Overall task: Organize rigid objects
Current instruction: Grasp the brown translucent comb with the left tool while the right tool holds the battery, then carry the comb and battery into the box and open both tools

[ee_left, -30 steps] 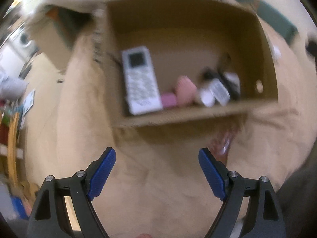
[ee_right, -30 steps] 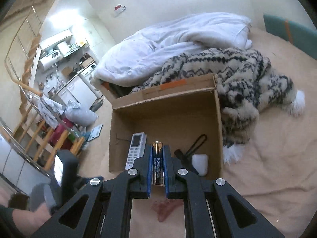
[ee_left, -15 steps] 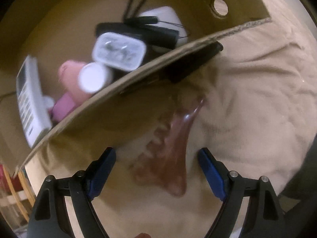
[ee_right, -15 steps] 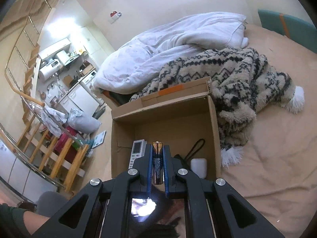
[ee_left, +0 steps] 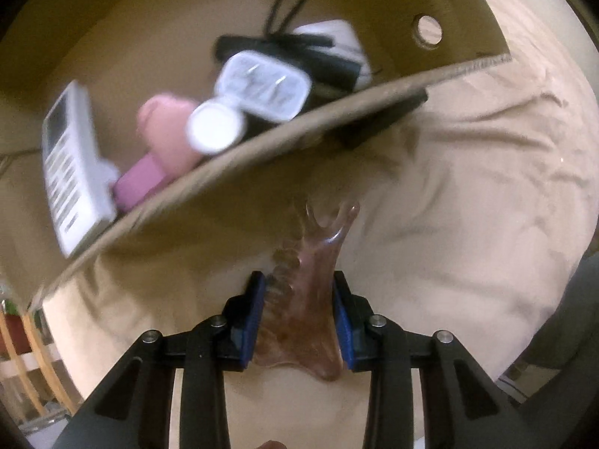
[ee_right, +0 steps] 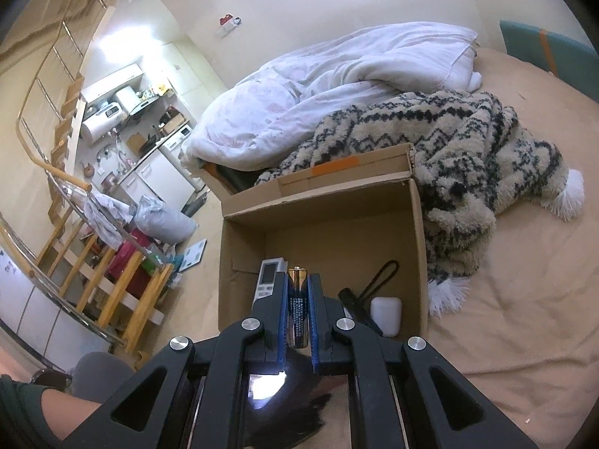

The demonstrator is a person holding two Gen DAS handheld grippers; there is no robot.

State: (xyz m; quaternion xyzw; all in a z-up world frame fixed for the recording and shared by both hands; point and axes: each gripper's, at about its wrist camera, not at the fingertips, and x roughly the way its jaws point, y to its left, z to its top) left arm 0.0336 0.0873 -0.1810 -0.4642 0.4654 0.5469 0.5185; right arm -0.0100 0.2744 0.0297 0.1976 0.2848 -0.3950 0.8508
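Note:
A translucent brown hair claw clip [ee_left: 316, 258] lies on the beige sheet [ee_left: 468, 187], just outside the near wall of the cardboard box [ee_left: 262, 142]. My left gripper [ee_left: 297, 310] points straight down over it, its jaws closing, and both blue pads touch the clip's sides. In the right wrist view my right gripper [ee_right: 298, 280] hovers above the box [ee_right: 419, 247], shut on an upright battery [ee_right: 297, 310]. The box holds a white remote [ee_left: 71, 172], pink items [ee_left: 164, 131], a white-capped container [ee_left: 215, 129], a clear case [ee_left: 262, 88] and a black strapped item [ee_left: 329, 63].
A patterned fleece blanket [ee_right: 468, 172] and a white duvet [ee_right: 337, 86] crowd the box's far and right sides. A wooden railing [ee_right: 93, 262] and a drop to a lower room lie to the left. A person's sleeve [ee_right: 22, 411] shows at lower left.
My left gripper came down beside the box onto the hair clip, and its wide jaws closed around the clip. The right gripper kept still with the battery.

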